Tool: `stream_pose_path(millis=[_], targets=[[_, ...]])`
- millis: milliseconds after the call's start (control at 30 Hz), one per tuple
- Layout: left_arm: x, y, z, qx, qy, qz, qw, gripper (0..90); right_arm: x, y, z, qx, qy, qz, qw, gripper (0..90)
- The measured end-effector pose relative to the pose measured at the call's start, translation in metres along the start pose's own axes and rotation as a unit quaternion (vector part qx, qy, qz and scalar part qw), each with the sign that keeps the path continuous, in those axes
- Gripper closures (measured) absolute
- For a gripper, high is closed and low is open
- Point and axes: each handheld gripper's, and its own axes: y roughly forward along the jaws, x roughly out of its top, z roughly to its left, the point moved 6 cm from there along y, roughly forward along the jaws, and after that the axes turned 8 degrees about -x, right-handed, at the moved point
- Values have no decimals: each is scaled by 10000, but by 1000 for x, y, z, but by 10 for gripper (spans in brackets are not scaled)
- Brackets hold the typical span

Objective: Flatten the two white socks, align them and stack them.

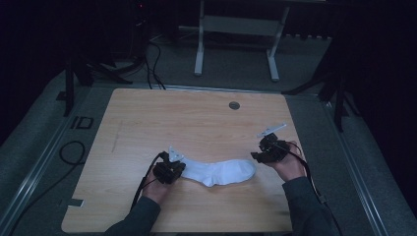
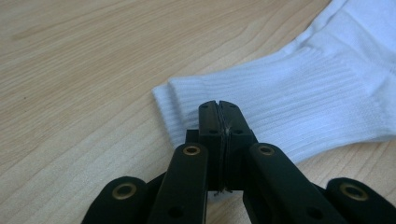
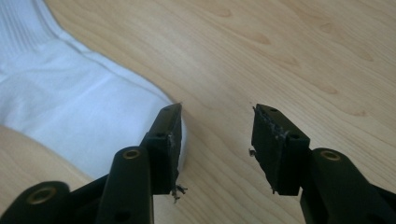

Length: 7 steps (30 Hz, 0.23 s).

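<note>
Sock (image 1: 219, 172): one, on table (image 1: 147, 123).

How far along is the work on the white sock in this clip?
Done: the white sock lies flat on the wooden table. In hand: the left gripper sits shut at the ribbed cuff, though whether it pinches fabric is unclear; the right gripper is open at the toe, nothing between its fingers. Left: any folding or moving; the sock isn't folded yet.

1. a dim lab or recording room: dark curtains around a grey carpet floor (image 1: 39, 128).
2. a wooden desk (image 1: 147, 118), stand legs (image 1: 74, 73), trailing cables (image 1: 152, 64), another desk's white frame (image 1: 199, 49).
</note>
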Motion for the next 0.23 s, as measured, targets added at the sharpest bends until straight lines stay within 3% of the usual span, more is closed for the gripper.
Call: stream_pose_path(millis=[233], targets=[[3, -6, 2, 48, -72, -187, 9998, 890, -5, 6, -4, -47, 55, 56, 10000, 508]])
